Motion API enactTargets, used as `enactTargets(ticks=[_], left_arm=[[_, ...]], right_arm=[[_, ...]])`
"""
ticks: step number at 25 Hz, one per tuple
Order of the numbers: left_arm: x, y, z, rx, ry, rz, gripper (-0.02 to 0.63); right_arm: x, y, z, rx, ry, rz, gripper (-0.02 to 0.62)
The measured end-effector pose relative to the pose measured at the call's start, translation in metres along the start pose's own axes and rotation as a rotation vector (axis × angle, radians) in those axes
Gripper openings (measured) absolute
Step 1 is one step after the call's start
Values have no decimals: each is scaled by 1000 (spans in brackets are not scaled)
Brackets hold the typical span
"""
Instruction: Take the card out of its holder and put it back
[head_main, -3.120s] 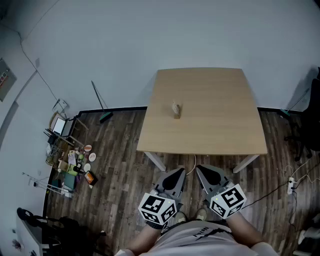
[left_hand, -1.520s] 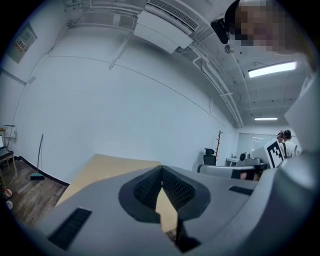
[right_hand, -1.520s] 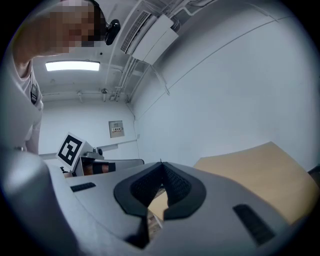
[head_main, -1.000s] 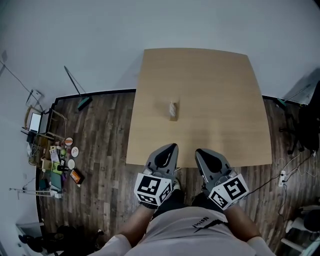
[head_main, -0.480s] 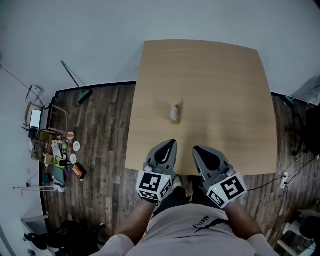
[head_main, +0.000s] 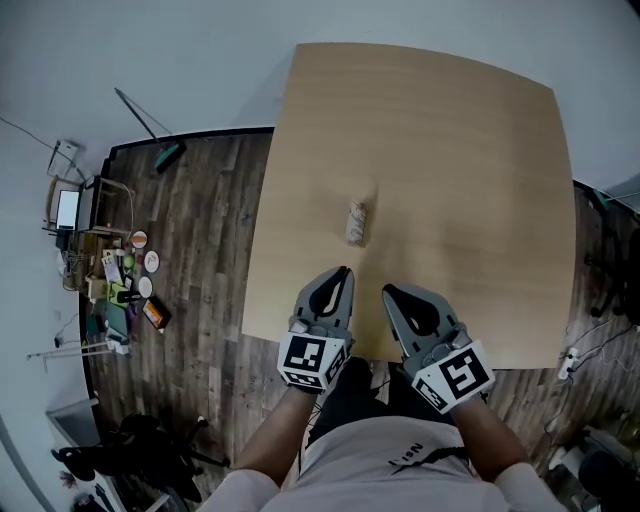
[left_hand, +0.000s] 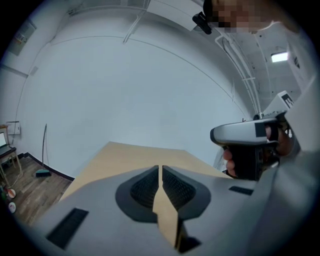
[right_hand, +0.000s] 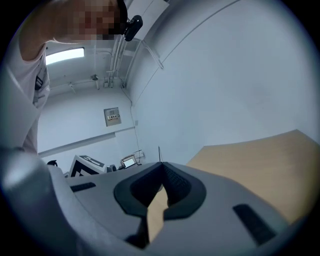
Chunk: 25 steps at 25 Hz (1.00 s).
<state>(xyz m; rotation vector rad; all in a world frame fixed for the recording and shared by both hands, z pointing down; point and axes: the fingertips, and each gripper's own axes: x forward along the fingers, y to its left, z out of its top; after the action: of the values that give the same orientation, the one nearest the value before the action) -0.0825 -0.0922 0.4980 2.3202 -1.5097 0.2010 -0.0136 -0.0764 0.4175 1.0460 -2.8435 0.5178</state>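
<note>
1. Head view: the card holder (head_main: 357, 223) stands alone mid-table (head_main: 470, 150). The card is presumably inside, but it is too small to tell apart from the holder. The left gripper (head_main: 338, 280) and right gripper (head_main: 395, 298) hover at the table's 6 o'clock edge. The holder is at 12 o'clock from them, apart from both. The shirt print is unreadable.
2. Left gripper view: jaws clenched, nothing between them. The holder is out of frame. No writing.
3. Right gripper view: jaws clenched, empty. A wall plate (right_hand: 112, 116) sits at 10 o'clock, its text too small to read.
4. Risk: the holder looks light and unanchored. Shut jaws arriving could knock it over. Pulling the card without the other gripper steadying the holder would likely drag the holder along.
</note>
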Motion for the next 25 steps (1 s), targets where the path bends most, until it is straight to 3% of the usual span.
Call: enactTargets(ticks=[12,25], left_arm=[[60,54,-76,-76,118,84,102],[99,65,-100,-115,114,140,107]], right_arm=[[36,-35,-34,43,42,-3,12],[31,-51,-59,65,89,-12,12]])
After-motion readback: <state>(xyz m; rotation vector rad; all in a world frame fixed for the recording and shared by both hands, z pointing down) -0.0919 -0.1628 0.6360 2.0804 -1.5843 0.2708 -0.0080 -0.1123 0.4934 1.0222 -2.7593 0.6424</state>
